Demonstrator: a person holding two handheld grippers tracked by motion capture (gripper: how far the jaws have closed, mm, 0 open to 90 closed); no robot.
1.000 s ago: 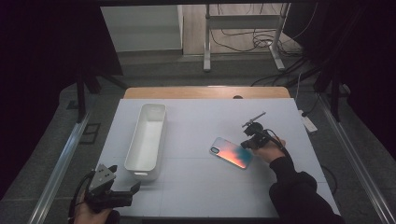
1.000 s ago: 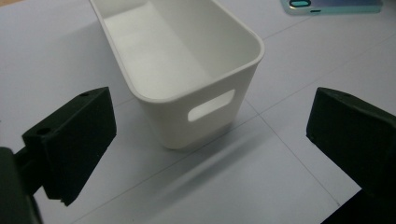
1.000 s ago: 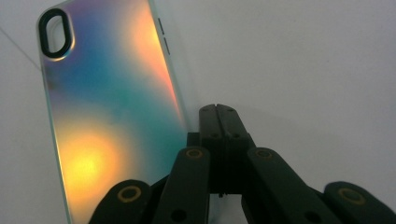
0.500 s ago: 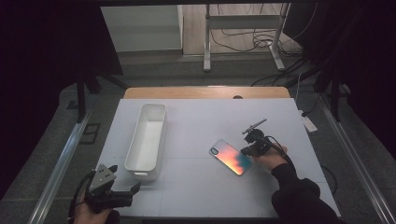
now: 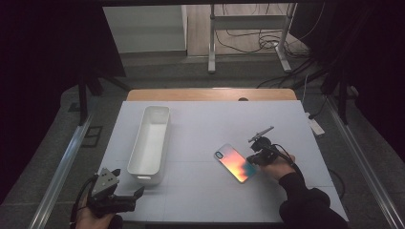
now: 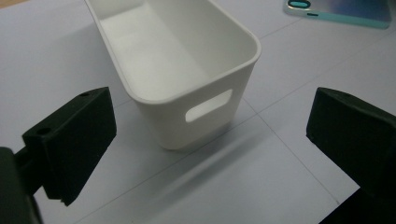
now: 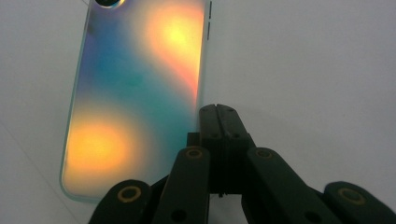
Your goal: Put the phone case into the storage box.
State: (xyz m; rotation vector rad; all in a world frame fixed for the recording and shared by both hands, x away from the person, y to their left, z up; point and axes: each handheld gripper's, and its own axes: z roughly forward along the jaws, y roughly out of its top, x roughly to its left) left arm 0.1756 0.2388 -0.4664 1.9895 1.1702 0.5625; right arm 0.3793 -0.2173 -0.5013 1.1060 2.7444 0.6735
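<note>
A phone with an iridescent orange-and-teal back lies flat on the white table, camera end away from the person. My right gripper is shut with nothing between its jaws, and its tips rest against the phone's long right edge. A white oblong bin stands empty left of centre. My left gripper is held open at the table's near-left corner, and its jaws point at the bin's near end wall from a short way off. The phone's corner shows beyond the bin.
The white sheet covers the tabletop, with a strip of bare wood at the far edge. A metal stand and cables lie on the floor beyond. Dark drapes flank both sides.
The right gripper has drawn a little toward the person, and the phone has slid slightly the same way with it. The left gripper has stayed put.
</note>
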